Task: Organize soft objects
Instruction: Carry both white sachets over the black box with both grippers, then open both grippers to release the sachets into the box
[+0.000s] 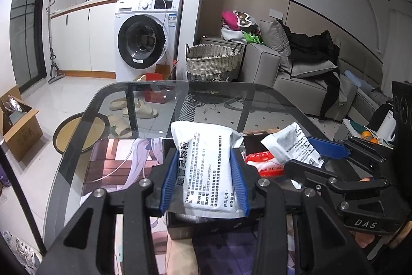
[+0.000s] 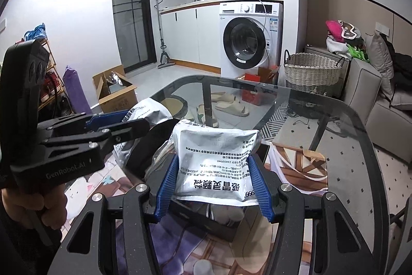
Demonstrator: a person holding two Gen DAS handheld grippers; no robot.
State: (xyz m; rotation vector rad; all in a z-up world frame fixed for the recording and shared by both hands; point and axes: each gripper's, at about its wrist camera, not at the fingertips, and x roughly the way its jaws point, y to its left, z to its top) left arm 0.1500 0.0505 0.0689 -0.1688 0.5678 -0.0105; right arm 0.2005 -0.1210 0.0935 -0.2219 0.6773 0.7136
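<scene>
Left wrist view: we saw the left gripper (image 1: 204, 181) with its jaws clamped on a white sachet (image 1: 207, 166) printed with black text, held above a dark box (image 1: 206, 226) on the glass surface (image 1: 144, 105). To its right, the right gripper (image 1: 312, 159) gripped a second sachet (image 1: 288, 143), with a red packet (image 1: 265, 161) just behind it. In the right wrist view, the right gripper (image 2: 213, 182) had its blue pads (image 2: 166, 187) pressed on either side of its sachet (image 2: 215, 159) (text upside down here), over the same box (image 2: 206, 221). The left gripper (image 2: 121, 124) stood to the left, clamped on its own sachet (image 2: 152, 110). A printed mat (image 2: 296, 166) lay beneath.
</scene>
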